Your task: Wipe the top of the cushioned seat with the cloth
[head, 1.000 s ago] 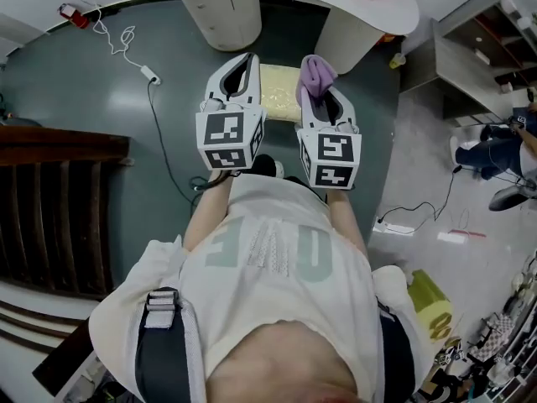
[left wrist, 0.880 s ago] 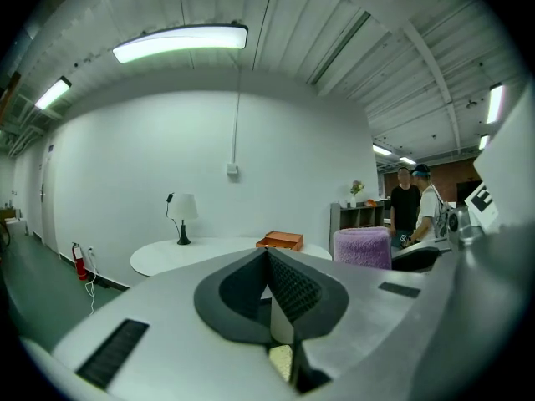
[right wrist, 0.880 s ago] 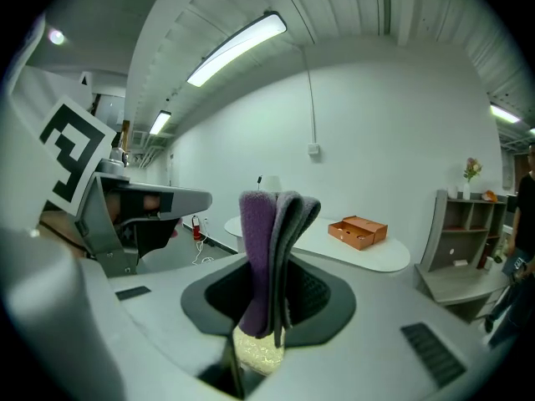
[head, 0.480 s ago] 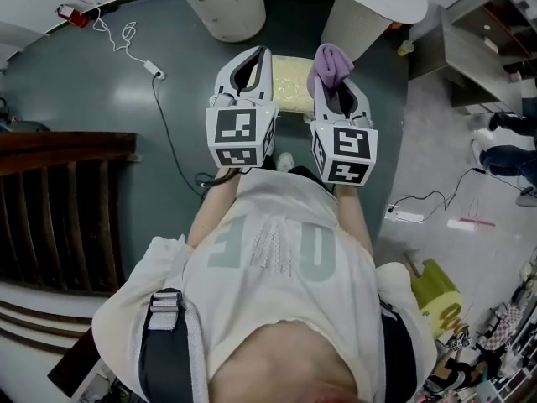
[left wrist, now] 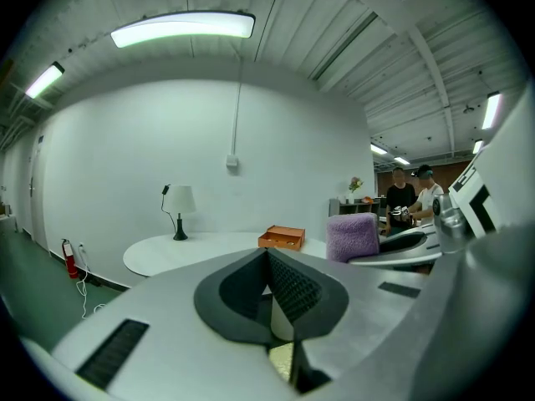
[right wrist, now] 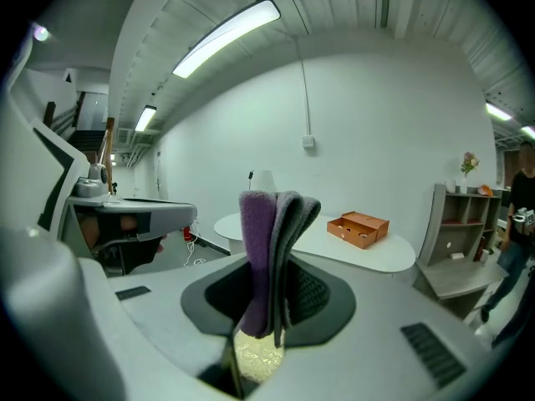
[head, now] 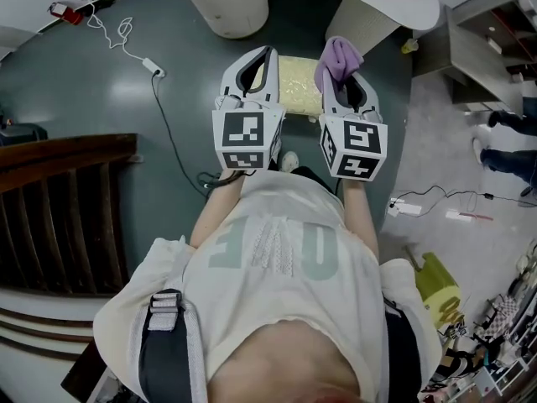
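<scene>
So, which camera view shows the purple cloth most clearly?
The right gripper view: the purple cloth stands folded, clamped in the jaws of the right gripper. The head view shows it only as a small bundle at that gripper's tip. The left gripper view shows one end from the side.

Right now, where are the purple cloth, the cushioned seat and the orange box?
purple cloth (head: 338, 59), head view, its bunched upper end.
cushioned seat (head: 299, 86), head view, bare yellow top.
orange box (right wrist: 358, 228), right gripper view, its middle.
</scene>
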Demonstrator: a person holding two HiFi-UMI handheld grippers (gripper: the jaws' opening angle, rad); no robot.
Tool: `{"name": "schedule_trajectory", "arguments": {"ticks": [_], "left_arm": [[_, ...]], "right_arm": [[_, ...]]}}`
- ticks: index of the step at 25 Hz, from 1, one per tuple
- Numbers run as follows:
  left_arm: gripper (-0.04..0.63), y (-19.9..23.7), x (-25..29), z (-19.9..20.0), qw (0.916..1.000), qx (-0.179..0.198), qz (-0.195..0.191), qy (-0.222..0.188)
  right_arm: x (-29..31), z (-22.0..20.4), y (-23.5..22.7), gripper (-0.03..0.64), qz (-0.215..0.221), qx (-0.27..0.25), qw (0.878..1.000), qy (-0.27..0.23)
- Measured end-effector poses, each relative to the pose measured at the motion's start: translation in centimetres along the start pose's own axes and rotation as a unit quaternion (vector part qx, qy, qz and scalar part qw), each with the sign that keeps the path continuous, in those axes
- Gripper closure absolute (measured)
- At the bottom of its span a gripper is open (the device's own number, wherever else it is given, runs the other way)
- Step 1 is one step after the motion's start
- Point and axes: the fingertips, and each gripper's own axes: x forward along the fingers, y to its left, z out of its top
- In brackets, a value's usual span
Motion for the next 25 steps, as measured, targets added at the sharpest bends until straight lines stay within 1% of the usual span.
{"name": "schedule_trajectory", "arguments": {"ticks": [7,13,17,20,25], "left_arm": [[0.589,2.6,3.3,-0.4,0.9995,0.001,-0.026,0.016],[0.589,3.0,5.0,-1.3,0.9995,0.005,-0.016,0.025],[0.589,4.1,6.9,-2.3,0.9995,-0.002,-0.011,0.031],[0.589,4.6,9.6,-5.3,0.999,-0.01,-0.022,0.037],[0.589,5.5,13.7,-13.1,0.9978,-0.034,-0.028,0.048]], "right_arm": [[4.0,1.0,-0.3,0.522,-0.023,0.019,1.0,0.01],[4.9,-0.1,-1.6,0.522,-0.02,0.031,0.999,0.023],[6.9,-0.7,-2.1,0.522,-0.006,0.04,0.999,0.03],[9.8,-3.1,-2.8,0.522,0.001,0.05,0.998,0.033],[15.2,-10.4,-4.2,0.522,0.008,0.05,0.997,0.052]]}}
